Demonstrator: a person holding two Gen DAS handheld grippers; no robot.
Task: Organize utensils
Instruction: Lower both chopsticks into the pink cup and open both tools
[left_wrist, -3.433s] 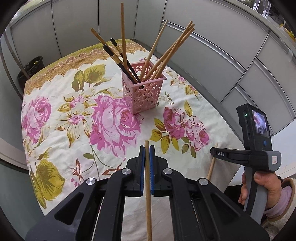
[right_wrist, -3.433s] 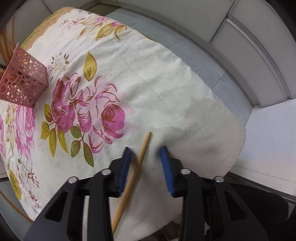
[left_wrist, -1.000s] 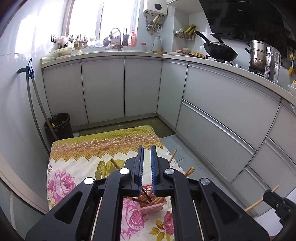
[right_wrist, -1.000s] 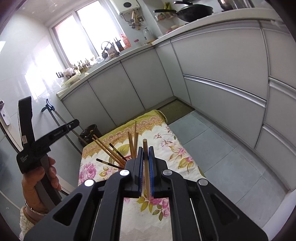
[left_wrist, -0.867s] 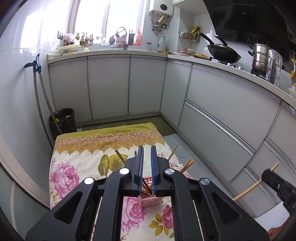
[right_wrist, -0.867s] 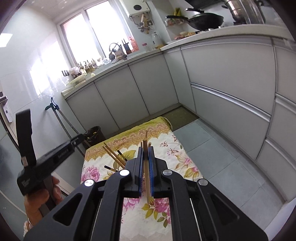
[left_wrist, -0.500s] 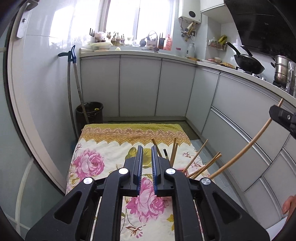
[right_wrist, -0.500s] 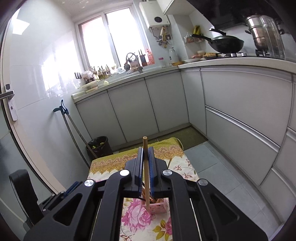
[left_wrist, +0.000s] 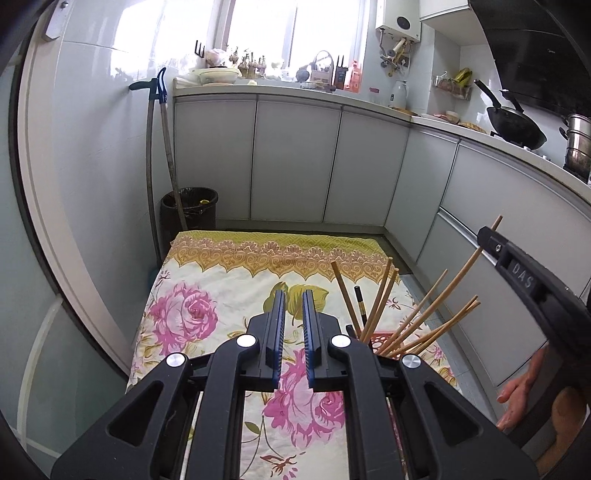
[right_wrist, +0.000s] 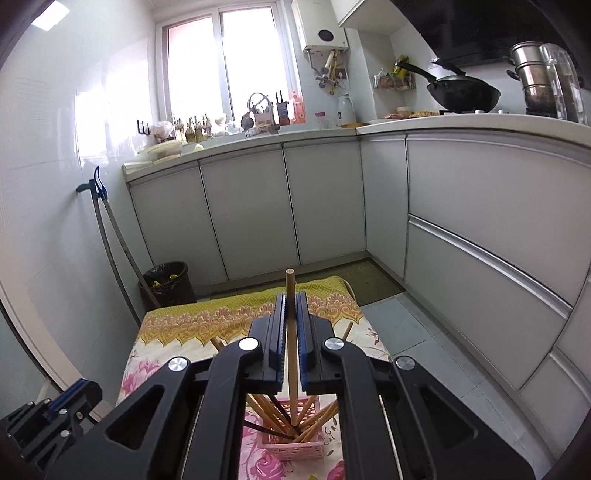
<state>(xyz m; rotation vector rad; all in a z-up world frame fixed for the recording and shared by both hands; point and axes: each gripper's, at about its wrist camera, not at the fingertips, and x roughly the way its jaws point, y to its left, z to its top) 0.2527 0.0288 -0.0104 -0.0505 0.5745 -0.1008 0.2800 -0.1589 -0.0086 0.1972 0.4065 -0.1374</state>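
Looking along my left gripper (left_wrist: 293, 306), I see its blue-padded fingers (left_wrist: 277, 332) nearly together, a thin gap between them and nothing in it. Below them lies the table under a cream cloth printed with pink roses and a yellow border (left_wrist: 221, 291). Off to the right, partly behind my own black frame, only the top edge of the pink perforated plastic basket (left_wrist: 382, 347) shows, with a fan of light wooden chopsticks (left_wrist: 380, 299) and one dark one leaning out of it. This view alone shows my right gripper (left_wrist: 489, 236) from the side, coming in from the right edge with a hand (left_wrist: 521, 395) around its handle, and the long wooden chopstick (left_wrist: 458, 271) it carries slanting down toward the basket, its top poking out above the black jaw.

From my right wrist, the same gripper (right_wrist: 291, 325) is clamped tight on that chopstick (right_wrist: 291, 354), which runs straight up between the blue pads (right_wrist: 303, 332). Its upper end stands above the fingertips; its lower end hangs just over the basket's mouth. Here the basket (right_wrist: 291, 445) sits almost straight below me on the flowered cloth (right_wrist: 177, 325), its lattice wall and open top plain to see, with the chopsticks (right_wrist: 269, 411) crossing inside it. Whether my chopstick's tip touches them I cannot tell. At the lower left corner, a bit of my left gripper (right_wrist: 55, 413) shows.
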